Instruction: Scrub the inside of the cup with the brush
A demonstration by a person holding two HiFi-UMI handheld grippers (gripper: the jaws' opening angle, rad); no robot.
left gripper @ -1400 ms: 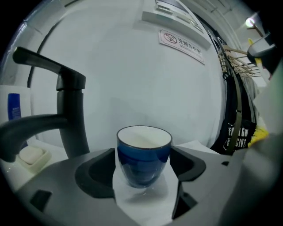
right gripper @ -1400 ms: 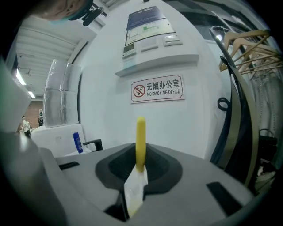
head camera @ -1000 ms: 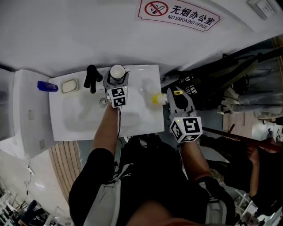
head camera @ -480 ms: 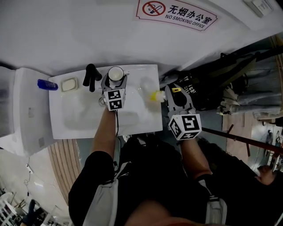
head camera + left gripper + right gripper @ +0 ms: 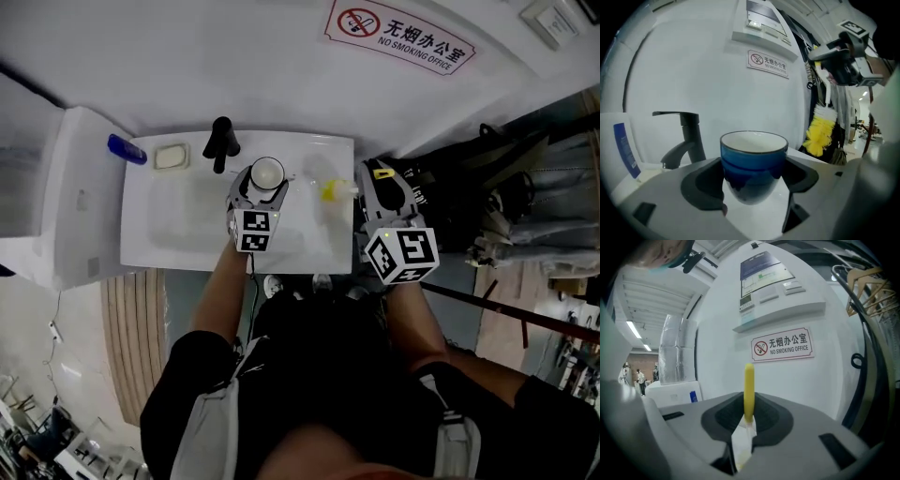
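The white rectangular sink basin (image 5: 178, 234) is seen whole only from the head view. In the left gripper view it is almost wholly covered by the gripper's own grey body.

The red-bordered wall sign (image 5: 400, 37) is read clearly now: "NO SMOKING OFFICE" under the characters 无烟办公室, beside a crossed-out cigarette. A wall panel (image 5: 766, 275) is caught higher up in the right gripper view, but its print is too small to be made out.

The left gripper (image 5: 261, 187) is held over the back of the basin, just in front of the black tap (image 5: 221, 141). Its jaws are pressed against both sides of the blue glazed cup with a white inside (image 5: 753, 157), which is carried upright, mouth up. From above only the white rim and interior are seen, and the blue wall is revealed by the left gripper view alone.

The right gripper (image 5: 748, 416) is clamped on the yellow handle of the yellow-and-white bristle brush (image 5: 820, 136). The handle's lower part is swallowed between the jaws, and the bristle head is missed entirely in that view. The head is picked up in the left gripper view, to the right of the cup and clear of it.

A small cream soap dish (image 5: 172, 156) and a blue bottle (image 5: 127, 148) are noted at the left.
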